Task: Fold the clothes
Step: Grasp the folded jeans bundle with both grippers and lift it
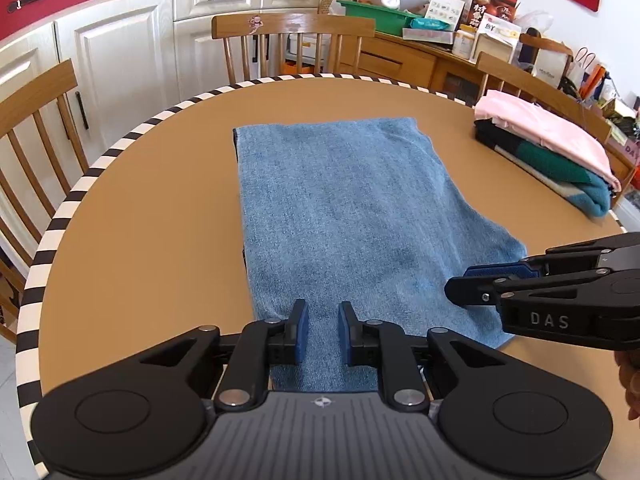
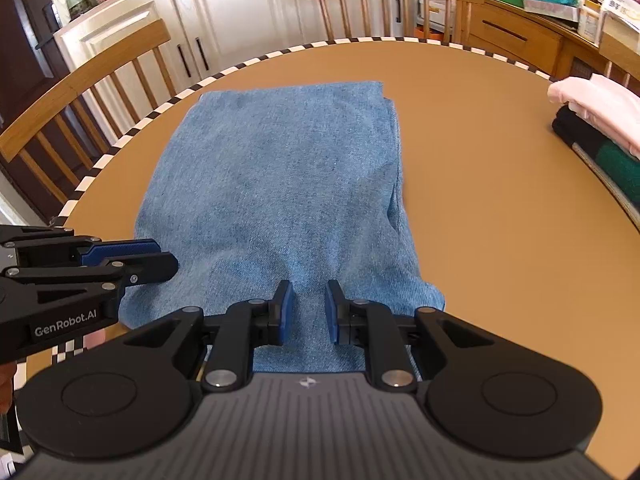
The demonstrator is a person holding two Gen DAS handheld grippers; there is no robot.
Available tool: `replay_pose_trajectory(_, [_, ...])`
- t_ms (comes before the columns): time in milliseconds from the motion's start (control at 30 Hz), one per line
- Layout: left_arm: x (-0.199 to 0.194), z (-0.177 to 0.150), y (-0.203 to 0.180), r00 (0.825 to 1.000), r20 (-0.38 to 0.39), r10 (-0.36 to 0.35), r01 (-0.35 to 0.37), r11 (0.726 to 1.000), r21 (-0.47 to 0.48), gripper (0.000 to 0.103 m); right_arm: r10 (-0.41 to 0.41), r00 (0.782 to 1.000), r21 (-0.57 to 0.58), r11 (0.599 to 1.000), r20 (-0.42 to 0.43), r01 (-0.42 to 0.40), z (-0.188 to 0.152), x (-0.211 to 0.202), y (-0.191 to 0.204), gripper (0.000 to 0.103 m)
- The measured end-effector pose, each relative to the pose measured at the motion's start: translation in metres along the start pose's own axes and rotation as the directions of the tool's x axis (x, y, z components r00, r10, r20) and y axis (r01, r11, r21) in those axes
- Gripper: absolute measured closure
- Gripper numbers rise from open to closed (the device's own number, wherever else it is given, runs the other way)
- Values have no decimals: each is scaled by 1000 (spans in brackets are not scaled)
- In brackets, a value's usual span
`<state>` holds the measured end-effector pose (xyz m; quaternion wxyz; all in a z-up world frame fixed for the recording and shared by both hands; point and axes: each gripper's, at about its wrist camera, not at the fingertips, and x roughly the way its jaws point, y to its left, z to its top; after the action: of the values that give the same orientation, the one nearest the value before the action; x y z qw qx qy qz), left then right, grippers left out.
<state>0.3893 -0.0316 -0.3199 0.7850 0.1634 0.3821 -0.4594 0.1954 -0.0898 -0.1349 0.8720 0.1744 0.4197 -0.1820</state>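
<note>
A folded blue denim garment (image 1: 340,200) (image 2: 280,168) lies flat as a long rectangle on the round tan table (image 1: 140,220) (image 2: 500,200), with its near edge under both grippers. My left gripper (image 1: 323,312) (image 2: 168,266) sits low over the near left part of that edge. Its blue pads stand a little apart, with denim showing in the gap. My right gripper (image 2: 310,292) (image 1: 456,292) is over the near right part, pads likewise slightly apart. A soft ridge of cloth runs up into its gap. Neither pair of pads visibly presses the cloth.
A pile of folded clothes (image 1: 552,148) (image 2: 600,120), pink on top of green and dark ones, sits at the table's right edge. Wooden chairs (image 1: 292,28) (image 2: 80,80) ring the striped table rim. A cluttered sideboard (image 1: 400,56) and white cabinets stand behind.
</note>
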Motion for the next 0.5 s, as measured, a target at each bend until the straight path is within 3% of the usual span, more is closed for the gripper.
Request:
replay_pose_trajectory(133, [-15, 10, 14, 992, 27, -119, 118, 992, 32, 61, -61, 998, 60, 996, 16, 60, 3, -13, 11, 82])
replay_pose_trajectory(233, [-39, 24, 35, 980, 68, -188, 182, 979, 92, 41, -86, 990, 191, 980, 115, 63, -8, -47, 22, 82])
replay_pose_trajectory(267, [-45, 30, 44, 976, 63, -210, 203, 973, 109, 35, -102, 983, 250, 966, 155, 61, -16, -59, 25, 76])
replay_pose_trajectory(333, [-53, 39, 63, 967, 54, -250, 241, 961, 138, 33, -132, 968, 373, 927, 216, 43, -36, -76, 33, 63])
replay_pose_trajectory(400, [-53, 47, 77, 962, 23, -273, 265, 949, 172, 33, -152, 957, 487, 873, 247, 13, -57, -85, 39, 60])
replay_pose_trajectory(500, [-45, 63, 89, 953, -34, -301, 302, 931, 208, 32, -138, 958, 616, 787, 252, -48, -83, -84, 39, 56])
